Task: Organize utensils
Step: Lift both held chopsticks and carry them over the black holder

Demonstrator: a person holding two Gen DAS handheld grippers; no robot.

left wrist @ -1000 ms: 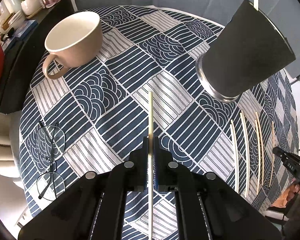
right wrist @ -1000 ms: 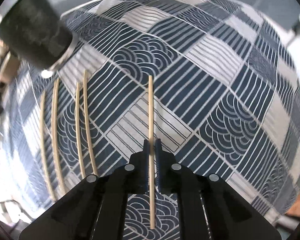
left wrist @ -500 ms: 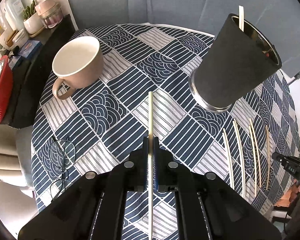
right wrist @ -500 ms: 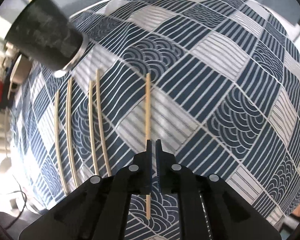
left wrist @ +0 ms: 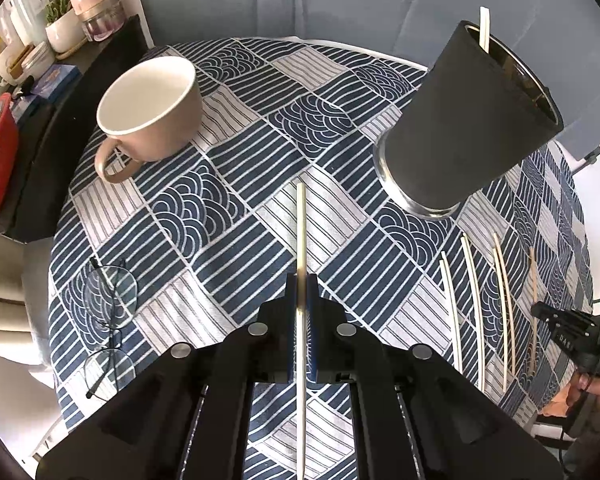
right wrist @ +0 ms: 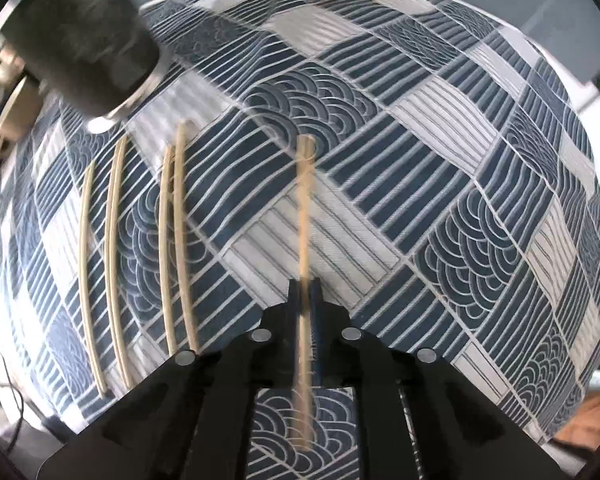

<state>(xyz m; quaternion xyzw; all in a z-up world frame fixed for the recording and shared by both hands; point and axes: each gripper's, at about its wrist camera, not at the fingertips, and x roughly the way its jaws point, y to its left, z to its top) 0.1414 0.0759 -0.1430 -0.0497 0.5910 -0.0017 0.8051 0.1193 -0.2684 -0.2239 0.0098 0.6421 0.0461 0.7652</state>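
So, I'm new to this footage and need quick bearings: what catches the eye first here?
The tall black cup at the far right of the patterned tablecloth, one chopstick already poking out of its rim. Next, each gripper, left and right, is shut on a chopstick pointing straight ahead. A row of loose chopsticks lies on the cloth near the cup, and a beige mug sits far left.

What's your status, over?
Left tool shut on a chopstick. Right tool shut on another chopstick, view blurred. Four chopsticks on the tablecloth; black cup ahead, path clear.
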